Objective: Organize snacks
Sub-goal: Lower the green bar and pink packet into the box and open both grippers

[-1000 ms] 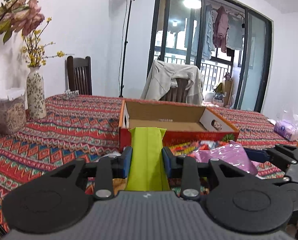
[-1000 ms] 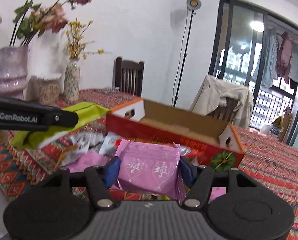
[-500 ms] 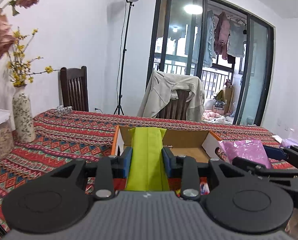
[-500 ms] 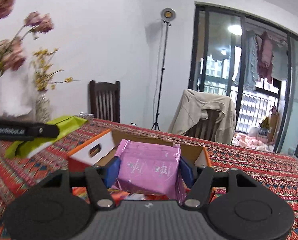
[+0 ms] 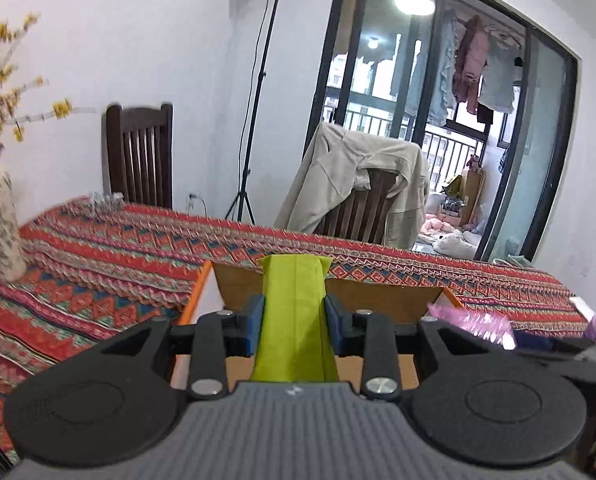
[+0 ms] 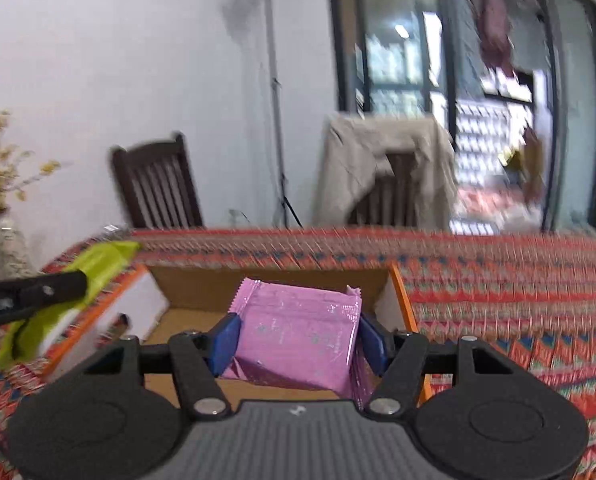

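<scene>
Here the patterned tablecloth [image 5: 98, 264] carries an open cardboard box [image 6: 282, 280]. Over it, the left gripper [image 5: 294, 320] clamps a lime-green packet [image 5: 294, 304] and the right gripper [image 6: 298, 340] clamps a pink packet [image 6: 298, 332]; its faint print is unreadable.
</scene>
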A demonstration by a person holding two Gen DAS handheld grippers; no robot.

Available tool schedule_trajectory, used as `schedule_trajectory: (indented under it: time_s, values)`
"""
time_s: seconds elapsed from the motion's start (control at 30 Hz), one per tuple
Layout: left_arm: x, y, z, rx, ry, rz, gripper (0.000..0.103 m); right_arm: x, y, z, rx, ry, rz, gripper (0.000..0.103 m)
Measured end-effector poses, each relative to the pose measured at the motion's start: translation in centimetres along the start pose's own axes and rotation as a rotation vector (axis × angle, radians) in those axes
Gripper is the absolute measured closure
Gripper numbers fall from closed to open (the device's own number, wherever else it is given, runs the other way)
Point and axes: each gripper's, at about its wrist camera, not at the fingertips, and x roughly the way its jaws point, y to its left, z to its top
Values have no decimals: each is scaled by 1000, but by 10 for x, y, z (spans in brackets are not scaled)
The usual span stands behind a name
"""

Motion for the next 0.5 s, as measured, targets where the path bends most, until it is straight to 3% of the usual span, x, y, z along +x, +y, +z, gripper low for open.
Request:
schedule_trajectory:
  time_s: [0.23,0.37,0.5]
  values:
    - [35,6,-19,12,46,66,70,26,-12,-21,46,44,17,40]
    - [44,10,-26,16,82,47,70,33,-8,-29,30,67,21,39]
    - [39,15,-30,-13,63,-9,66,37,-7,-36,30,76,26,36]
